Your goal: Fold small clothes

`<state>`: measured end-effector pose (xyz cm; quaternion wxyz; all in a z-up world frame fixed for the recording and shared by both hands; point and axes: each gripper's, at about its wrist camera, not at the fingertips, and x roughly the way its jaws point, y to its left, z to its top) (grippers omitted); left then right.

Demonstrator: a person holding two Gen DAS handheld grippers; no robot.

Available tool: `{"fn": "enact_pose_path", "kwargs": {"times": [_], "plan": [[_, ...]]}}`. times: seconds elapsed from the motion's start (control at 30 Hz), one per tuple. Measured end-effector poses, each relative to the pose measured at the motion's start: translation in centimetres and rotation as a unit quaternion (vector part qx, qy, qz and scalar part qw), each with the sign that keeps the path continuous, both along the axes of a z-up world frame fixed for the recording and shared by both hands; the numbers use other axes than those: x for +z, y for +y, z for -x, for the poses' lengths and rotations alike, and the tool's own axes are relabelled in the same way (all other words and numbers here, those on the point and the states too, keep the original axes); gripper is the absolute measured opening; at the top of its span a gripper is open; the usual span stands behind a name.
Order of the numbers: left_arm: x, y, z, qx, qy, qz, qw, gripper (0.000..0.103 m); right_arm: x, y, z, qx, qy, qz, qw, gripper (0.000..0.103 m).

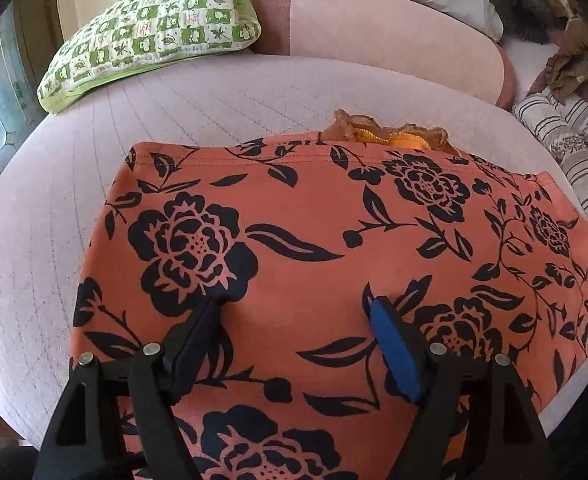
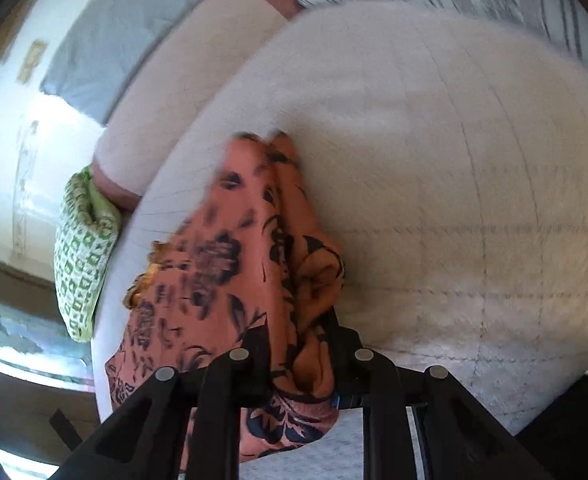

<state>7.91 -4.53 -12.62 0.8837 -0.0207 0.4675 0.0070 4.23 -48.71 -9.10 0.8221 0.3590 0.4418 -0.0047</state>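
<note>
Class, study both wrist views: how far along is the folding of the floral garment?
Done: the garment lies spread flat on the cushion. In hand: the right gripper is shut on a bunched edge; the left gripper hovers open over the cloth. Left: no finished fold shows yet.

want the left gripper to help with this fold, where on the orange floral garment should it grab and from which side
Probably the hemmed far-left corner of the orange floral garment: it lies flat and free on the cushion. Bring the open left gripper in from the left edge, one finger sliding under. The right gripper is shut on the other end.

No legible text anywhere.
</note>
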Motion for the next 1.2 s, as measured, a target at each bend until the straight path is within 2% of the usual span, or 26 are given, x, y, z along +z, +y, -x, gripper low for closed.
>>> {"fn": "enact_pose_path", "kwargs": {"times": [0.1,0.17,0.23,0.3,0.37,0.43,0.5,0.57,0.63,0.67,0.77,0.9,0.97,1.0,1.07,1.13,1.2], "plan": [[1.3,2.2,1.5,0.023,-0.022,0.053,0.9981,0.078,5.3,4.1,-0.5,0.053,-0.062,0.045,0.996,0.018],[2.8,4.9,3.6,0.055,-0.053,0.080,0.9939,0.078,8.5,7.6,-0.5,0.093,-0.102,0.066,0.988,0.017],[4.3,8.4,6.0,0.097,-0.084,0.105,0.9862,0.078,11.4,12.2,-0.1,0.139,-0.144,0.088,0.976,0.017],[5.1,11.7,8.4,0.141,-0.106,0.115,0.9777,0.078,13.7,17.9,0.6,0.195,-0.180,0.097,0.959,0.017],[5.6,14.9,10.6,0.178,-0.118,0.122,0.9693,0.078,14.1,23.2,1.3,0.244,-0.194,0.109,0.944,0.017],[5.6,17.7,12.7,0.211,-0.124,0.124,0.9615,0.078,12.8,28.3,1.5,0.290,-0.184,0.105,0.933,0.017],[5.3,19.6,14.0,0.230,-0.119,0.119,0.9585,0.078,9.4,33.4,1.3,0.338,-0.152,0.103,0.923,0.017],[4.5,20.6,14.8,0.240,-0.112,0.121,0.9568,0.078,4.3,38.1,0.9,0.394,-0.100,0.106,0.907,0.018],[3.8,20.7,15.1,0.239,-0.095,0.131,0.9574,0.078,-0.4,40.5,0.8,0.427,-0.045,0.111,0.896,0.020],[3.7,20.6,15.1,0.235,-0.092,0.135,0.9582,0.078,-0.8,40.3,1.2,0.419,-0.061,0.103,0.900,0.020],[3.8,19.7,15.1,0.215,-0.098,0.124,0.9637,0.078,1.0,38.8,0.5,0.413,-0.064,0.071,0.905,0.018],[4.1,19.0,14.8,0.205,-0.108,0.139,0.9628,0.078,5.0,37.3,1.0,0.406,-0.108,0.054,0.906,0.017],[4.2,18.9,15.0,0.206,-0.111,0.138,0.9626,0.078,5.7,37.5,1.7,0.411,-0.119,0.051,0.902,0.018],[4.1,19.0,15.0,0.207,-0.109,0.137,0.9625,0.078,5.2,38.0,2.2,0.419,-0.116,0.054,0.899,0.018],[3.9,19.2,15.3,0.214,-0.103,0.138,0.9616,0.078,2.2,39.5,2.6,0.439,-0.084,0.072,0.892,0.018],[3.8,19.5,15.5,0.216,-0.095,0.146,0.9608,0.078,-0.6,40.2,2.3,0.437,-0.048,0.090,0.894,0.019],[4.0,19.5,15.7,0.211,-0.097,0.143,0.9621,0.078,-0.3,39.8,2.9,0.430,-0.075,0.078,0.896,0.026]]}}
